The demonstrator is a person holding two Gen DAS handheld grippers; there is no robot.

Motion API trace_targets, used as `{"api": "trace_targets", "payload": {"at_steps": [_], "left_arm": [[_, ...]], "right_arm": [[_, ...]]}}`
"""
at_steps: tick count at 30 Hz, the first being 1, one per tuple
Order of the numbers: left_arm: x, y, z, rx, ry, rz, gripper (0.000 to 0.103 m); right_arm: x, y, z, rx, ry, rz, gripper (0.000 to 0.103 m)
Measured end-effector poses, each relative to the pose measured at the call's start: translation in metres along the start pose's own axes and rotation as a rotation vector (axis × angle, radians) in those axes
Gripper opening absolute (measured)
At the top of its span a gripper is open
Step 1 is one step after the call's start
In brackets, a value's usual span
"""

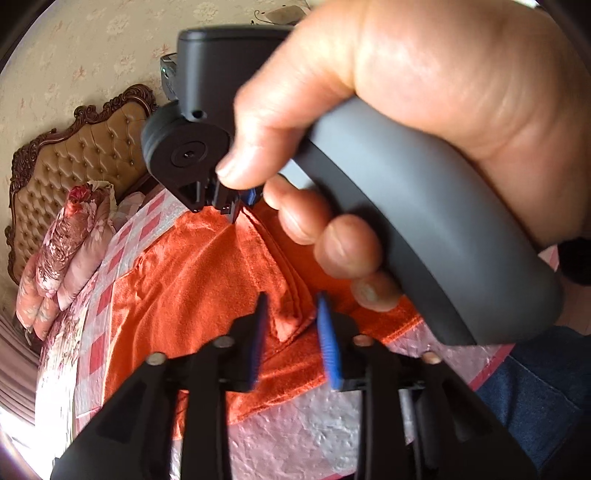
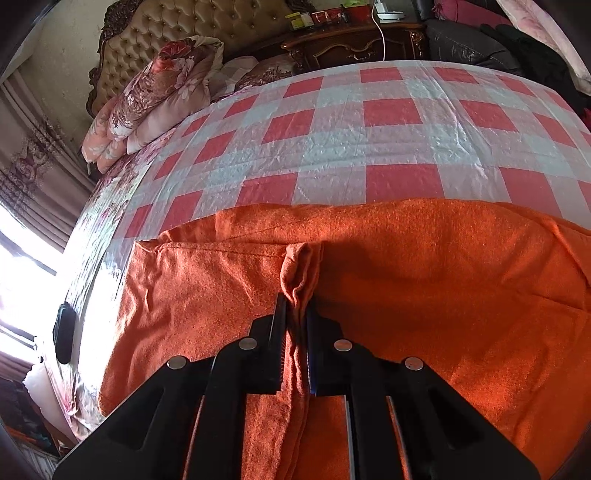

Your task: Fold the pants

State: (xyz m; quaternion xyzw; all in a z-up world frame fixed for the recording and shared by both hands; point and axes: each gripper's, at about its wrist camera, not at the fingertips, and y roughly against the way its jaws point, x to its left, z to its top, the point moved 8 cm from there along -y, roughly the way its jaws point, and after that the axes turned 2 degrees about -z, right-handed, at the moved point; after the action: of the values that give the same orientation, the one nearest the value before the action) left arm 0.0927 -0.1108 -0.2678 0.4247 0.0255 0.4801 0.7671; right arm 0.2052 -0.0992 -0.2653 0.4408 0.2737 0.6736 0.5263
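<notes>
Black fingers of right tool (image 2: 295, 314) clenched on pinched ridge of orange pants (image 2: 406, 295), which lie spread across checked bed cover (image 2: 391, 110). Left tool (image 1: 291, 314) released, jaws apart, hovering over folded edge of pants (image 1: 192, 280). Right hand (image 1: 424, 110) on grey handle (image 1: 424, 229) fills left view. Judgement: close left tool on same edge, lift both level, keep layers aligned, avoid dragging cover.

Home bedroom: bed (image 2: 391, 122) w/ red-and-white checked cover, tufted headboard (image 2: 207, 22) w/ carved wood frame, floral quilts (image 2: 155, 92) folded by it, wooden nightstand (image 2: 351, 46), floral wallpaper (image 1: 92, 48), curtains (image 2: 33, 177).
</notes>
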Motion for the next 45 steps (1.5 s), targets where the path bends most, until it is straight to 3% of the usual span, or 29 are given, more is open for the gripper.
{"api": "trace_targets", "payload": {"at_steps": [2, 5, 12, 16, 19, 23, 25, 27, 29, 31, 33, 35, 37, 41, 43, 45], "left_arm": [[0.004, 0.006, -0.001, -0.014, 0.022, -0.006, 0.052], [0.008, 0.014, -0.005, -0.019, 0.056, -0.033, 0.067], [0.018, 0.038, -0.017, -0.055, 0.118, -0.019, 0.069], [0.06, 0.047, -0.02, -0.096, 0.24, 0.052, 0.081], [0.098, 0.04, -0.032, -0.003, 0.341, 0.097, 0.081], [0.136, 0.029, -0.05, 0.078, 0.456, 0.101, 0.078], [0.143, 0.016, -0.061, 0.134, 0.521, 0.04, 0.072], [0.151, 0.002, -0.078, 0.201, 0.611, -0.005, 0.072], [0.151, 0.002, -0.081, 0.195, 0.637, -0.023, 0.072], [0.149, 0.004, -0.082, 0.191, 0.622, -0.021, 0.074], [0.147, 0.006, -0.084, 0.177, 0.642, -0.026, 0.076], [0.153, 0.011, -0.082, 0.15, 0.68, -0.002, 0.088], [0.161, 0.017, -0.077, 0.144, 0.677, 0.05, 0.093], [0.173, 0.033, -0.068, 0.109, 0.641, 0.118, 0.101], [0.183, 0.037, -0.069, 0.11, 0.63, 0.139, 0.101], [0.193, 0.038, -0.076, 0.113, 0.658, 0.116, 0.101]], "right_arm": [[0.0, 0.0, -0.001, -0.002, 0.001, -0.007, 0.009], [0.0, 0.001, -0.001, -0.005, 0.007, -0.019, 0.009], [-0.001, 0.003, -0.002, -0.013, 0.013, -0.034, 0.012], [-0.001, 0.004, -0.003, -0.018, 0.021, -0.042, 0.014], [-0.002, 0.006, -0.003, -0.023, 0.025, -0.062, 0.016], [-0.009, 0.012, -0.005, -0.034, 0.036, -0.103, 0.023], [-0.016, 0.017, -0.006, -0.039, 0.025, -0.131, 0.031], [-0.027, 0.028, -0.008, -0.056, 0.011, -0.172, 0.035], [-0.037, 0.044, -0.012, -0.074, 0.008, -0.193, 0.035], [-0.041, 0.06, -0.023, -0.064, -0.016, -0.15, 0.038], [-0.036, 0.07, -0.039, -0.026, -0.062, -0.043, 0.04], [-0.022, 0.07, -0.062, 0.049, -0.087, 0.067, 0.041], [-0.009, 0.067, -0.079, 0.1, -0.095, 0.119, 0.041], [0.003, 0.054, -0.104, 0.168, -0.063, 0.106, 0.041], [0.011, 0.055, -0.106, 0.16, -0.023, 0.094, 0.041], [0.023, 0.052, -0.11, 0.161, 0.048, 0.076, 0.033]]}}
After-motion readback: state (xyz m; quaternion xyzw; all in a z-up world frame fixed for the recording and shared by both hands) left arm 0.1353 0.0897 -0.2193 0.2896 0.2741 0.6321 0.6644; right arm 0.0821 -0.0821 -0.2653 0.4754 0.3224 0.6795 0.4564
